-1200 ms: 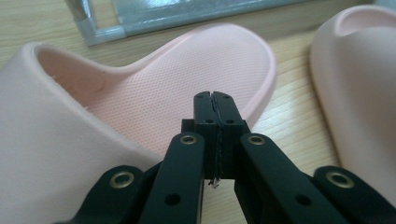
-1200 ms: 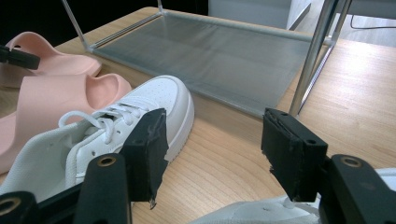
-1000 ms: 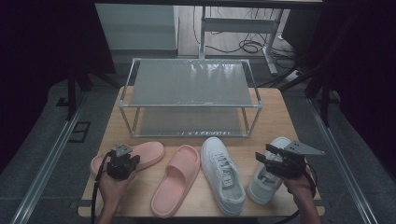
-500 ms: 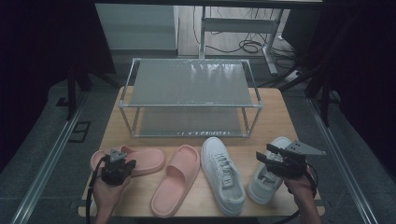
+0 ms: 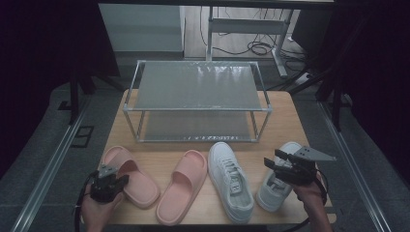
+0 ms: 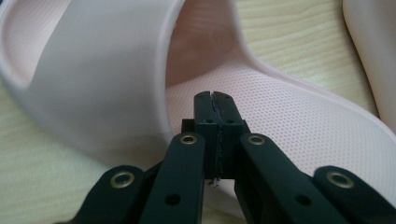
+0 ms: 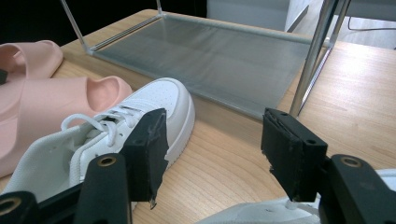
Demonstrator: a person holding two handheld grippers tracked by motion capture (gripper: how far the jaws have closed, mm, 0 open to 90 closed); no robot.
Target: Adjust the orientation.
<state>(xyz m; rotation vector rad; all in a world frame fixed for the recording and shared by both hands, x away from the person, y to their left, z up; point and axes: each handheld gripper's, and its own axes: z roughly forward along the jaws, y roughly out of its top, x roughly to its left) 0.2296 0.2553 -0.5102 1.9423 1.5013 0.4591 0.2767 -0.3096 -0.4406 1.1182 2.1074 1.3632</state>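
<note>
- Left hand-held gripper (image 5: 107,182), jaws clenched, has slid back to the heel of the outer pink rubber slide sandal (image 5: 129,176) on the wooden worktop (image 5: 285,121): no grasp yet.
- Right hand-held gripper (image 5: 283,166) stays released over the right white lace-up sneaker (image 5: 275,186).

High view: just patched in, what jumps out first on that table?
Four shoes lie in a row along the near edge: two pink slides on the left and two white sneakers on the right, before a two-tier metal shoe rack. The left gripper sits shut over the leftmost slide's footbed; the right gripper hangs open above the rightmost sneaker.
</note>
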